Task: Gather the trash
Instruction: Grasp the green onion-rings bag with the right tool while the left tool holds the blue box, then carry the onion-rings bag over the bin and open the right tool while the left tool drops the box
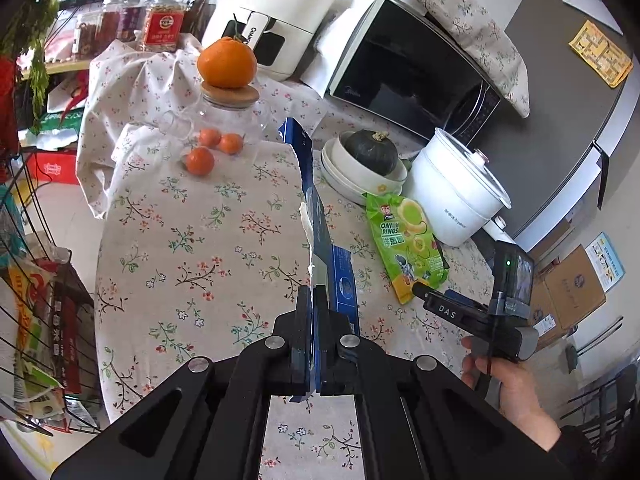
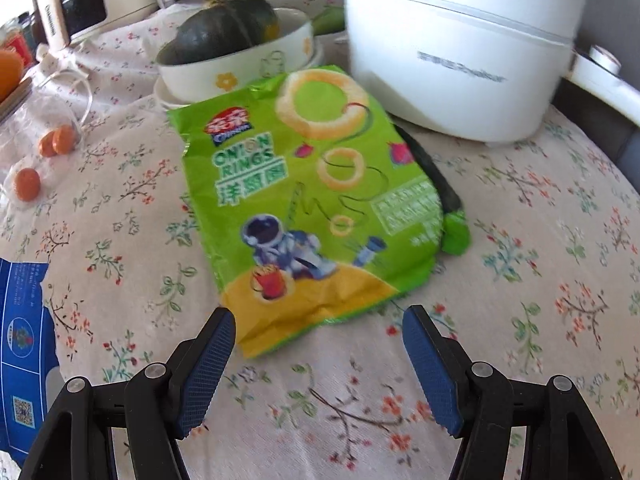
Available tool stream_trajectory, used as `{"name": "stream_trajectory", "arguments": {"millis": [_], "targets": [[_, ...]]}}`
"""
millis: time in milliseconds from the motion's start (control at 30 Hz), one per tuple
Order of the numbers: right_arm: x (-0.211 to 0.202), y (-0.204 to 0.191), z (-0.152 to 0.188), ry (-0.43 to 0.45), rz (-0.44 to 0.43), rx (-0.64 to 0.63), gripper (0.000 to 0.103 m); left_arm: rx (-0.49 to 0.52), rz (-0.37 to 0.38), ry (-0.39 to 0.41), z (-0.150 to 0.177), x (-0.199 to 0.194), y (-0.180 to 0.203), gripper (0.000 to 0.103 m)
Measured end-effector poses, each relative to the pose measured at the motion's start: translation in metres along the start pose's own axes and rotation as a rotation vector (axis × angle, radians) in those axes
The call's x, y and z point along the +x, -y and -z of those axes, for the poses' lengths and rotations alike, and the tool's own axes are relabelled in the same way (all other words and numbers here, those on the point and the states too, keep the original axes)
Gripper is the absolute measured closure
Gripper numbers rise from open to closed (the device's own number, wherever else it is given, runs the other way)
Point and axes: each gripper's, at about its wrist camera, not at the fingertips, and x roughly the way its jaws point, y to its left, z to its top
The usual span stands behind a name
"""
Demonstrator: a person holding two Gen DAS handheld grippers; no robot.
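My left gripper (image 1: 314,294) is shut on a torn blue paper package (image 1: 316,216), which stands edge-on above the floral tablecloth; its blue face also shows in the right wrist view at the blue package (image 2: 24,344), far left. A green onion rings snack bag (image 2: 316,196) lies flat on the cloth. My right gripper (image 2: 320,320) is open just short of the bag's yellow lower edge, fingers straddling it without touching. In the left wrist view the same snack bag (image 1: 406,240) lies right of the package, with the right gripper (image 1: 424,294) held by a hand beside it.
A white electric pot (image 2: 452,48) stands behind the bag, next to a bowl (image 2: 248,68) holding a dark green squash (image 2: 228,24). Small oranges (image 1: 214,148), a glass jar (image 1: 230,120), an air fryer (image 1: 276,12) and a microwave (image 1: 416,76) sit further back. A wire basket (image 1: 36,320) with wrappers is at left.
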Motion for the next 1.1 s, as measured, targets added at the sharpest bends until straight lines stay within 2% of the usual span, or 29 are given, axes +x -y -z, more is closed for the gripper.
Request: {"name": "stream_trajectory", "arguments": {"millis": [167, 400, 433, 500, 567, 600, 633, 867, 1100], "targets": [[0.038, -0.026, -0.012, -0.048, 0.047, -0.11, 0.03, -0.033, -0.018, -0.019, 0.001, 0.004, -0.013, 0.103], [0.053, -0.02, -0.019, -0.05, 0.045, -0.044, 0.033, -0.079, -0.011, -0.035, 0.0, 0.009, -0.023, 0.103], [0.053, -0.02, -0.02, -0.053, 0.04, -0.05, 0.037, -0.081, -0.008, -0.037, 0.0, 0.01, -0.022, 0.103], [0.051, -0.022, -0.021, -0.056, 0.034, -0.079, 0.053, -0.077, -0.007, -0.038, 0.0, 0.011, -0.019, 0.103], [0.046, -0.025, -0.019, -0.064, 0.038, -0.11, 0.081, -0.065, -0.008, -0.038, 0.001, 0.011, -0.014, 0.103], [0.045, -0.024, -0.018, -0.07, 0.047, -0.116, 0.089, -0.058, -0.011, -0.037, 0.001, 0.011, -0.011, 0.103], [0.043, -0.022, -0.017, -0.076, 0.055, -0.111, 0.092, -0.051, -0.01, -0.036, 0.001, 0.011, -0.009, 0.103], [0.009, 0.018, 0.001, -0.076, 0.066, -0.006, 0.099, -0.023, 0.019, -0.024, 0.004, 0.001, 0.003, 0.103], [-0.06, 0.069, 0.026, -0.014, 0.033, 0.023, 0.1, -0.012, 0.074, -0.021, 0.007, -0.01, 0.021, 0.103]]}}
